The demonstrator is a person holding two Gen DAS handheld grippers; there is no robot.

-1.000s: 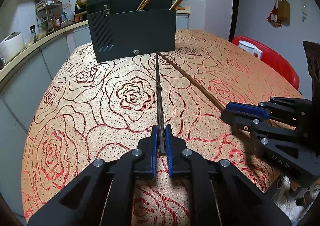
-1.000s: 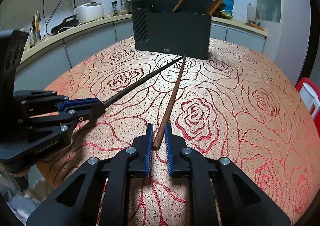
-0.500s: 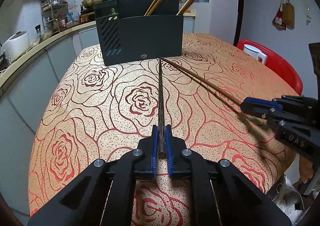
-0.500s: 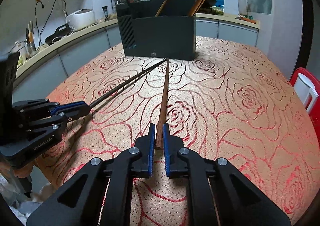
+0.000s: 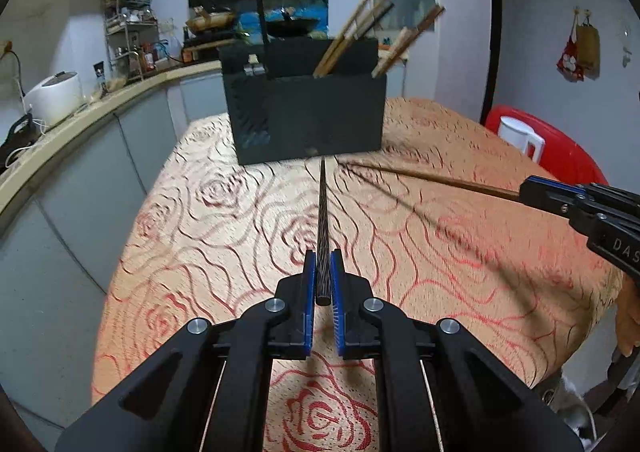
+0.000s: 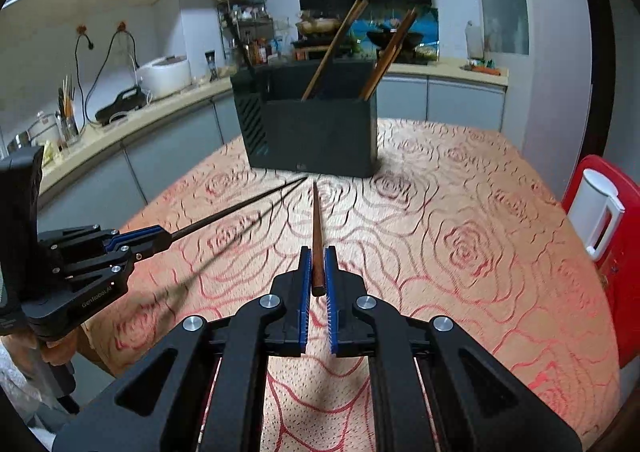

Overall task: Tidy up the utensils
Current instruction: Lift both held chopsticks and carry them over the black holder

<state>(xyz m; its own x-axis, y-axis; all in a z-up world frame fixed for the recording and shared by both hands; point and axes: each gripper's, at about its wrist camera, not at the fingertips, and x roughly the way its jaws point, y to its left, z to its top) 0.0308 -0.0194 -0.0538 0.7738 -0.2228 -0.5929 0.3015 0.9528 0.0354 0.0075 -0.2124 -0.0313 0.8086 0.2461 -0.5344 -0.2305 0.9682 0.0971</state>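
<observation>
Two chopsticks are held, one in each gripper, both pointing toward the black holder (image 5: 308,120) at the far end of the table (image 5: 224,220). Clamped between the blue pads of the left gripper (image 5: 323,272) is the dark chopstick (image 5: 322,220), gripped near its thick end; its thin tip reaches almost to the foot of the holder's front wall. From the right wrist view the same stick runs out of that gripper at the left, slanting over the cloth with a blurred shadow below it. Closed likewise on the brown chopstick (image 6: 317,236) is the right gripper (image 6: 316,268), pinching it just short of its butt, with the tip stopping a little before the holder. In the left wrist view this stick comes in from the right edge, and the two tips lie near each other in front of the holder.

Several wooden chopsticks (image 6: 334,48) lean inside the holder, tilted to the right, in its middle and right parts. A rose-patterned orange cloth (image 6: 460,244) covers the table. Beside the table's right edge stands a red chair (image 6: 616,252) with a white jug (image 6: 598,208) on it. Behind the holder runs a counter (image 6: 132,124) with a rice cooker (image 6: 164,74).
</observation>
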